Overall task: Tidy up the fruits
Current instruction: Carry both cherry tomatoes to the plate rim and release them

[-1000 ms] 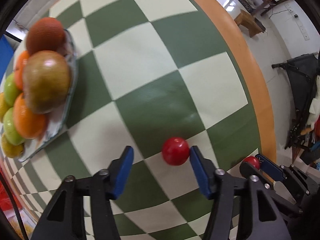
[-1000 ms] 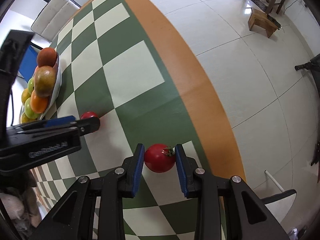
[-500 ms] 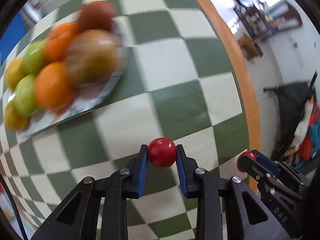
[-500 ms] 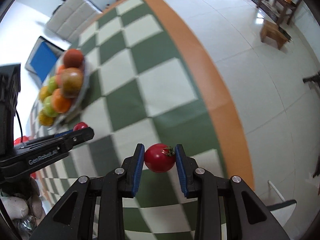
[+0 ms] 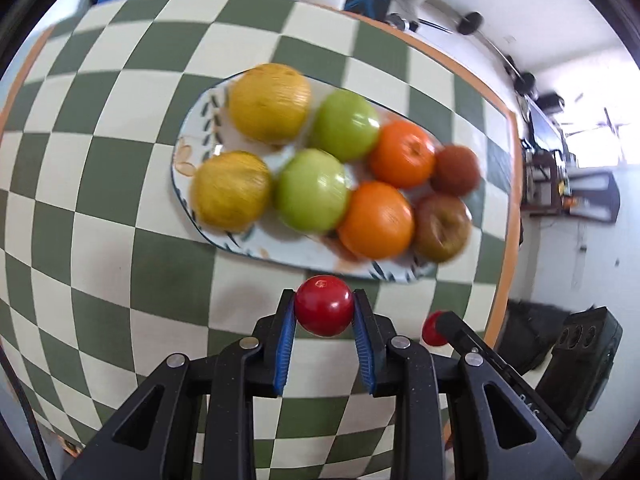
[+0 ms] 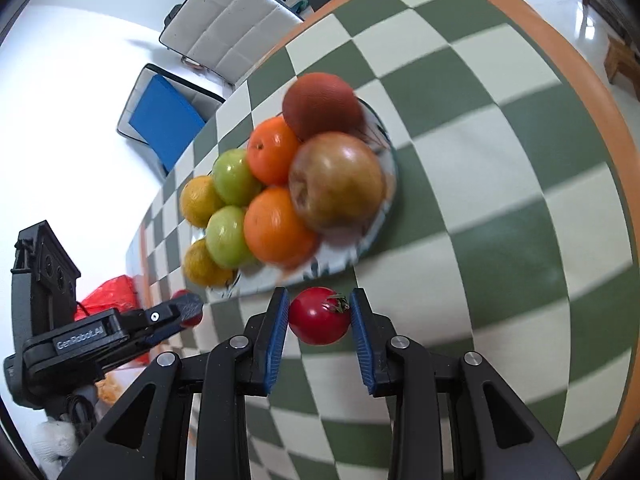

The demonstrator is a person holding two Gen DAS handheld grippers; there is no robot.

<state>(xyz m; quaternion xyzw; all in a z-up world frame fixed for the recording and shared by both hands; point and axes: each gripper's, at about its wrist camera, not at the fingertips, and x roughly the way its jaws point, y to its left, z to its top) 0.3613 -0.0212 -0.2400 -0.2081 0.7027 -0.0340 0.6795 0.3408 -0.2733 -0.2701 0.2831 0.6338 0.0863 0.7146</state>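
While each gripper, left (image 5: 324, 314) and right (image 6: 319, 316), clamps a red tomato, delivery to the seemingly crowded plate (image 5: 280, 250) needs a free spot.

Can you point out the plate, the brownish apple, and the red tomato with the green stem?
plate (image 5: 192, 148), left wrist view, bare patterned rim.
brownish apple (image 6: 336, 180), right wrist view, its middle.
red tomato (image 6: 318, 316), right wrist view, its front.

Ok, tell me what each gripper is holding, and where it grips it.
The left gripper pinches a small red tomato across its sides. The right gripper pinches another tomato the same way, its stem toward the right finger.
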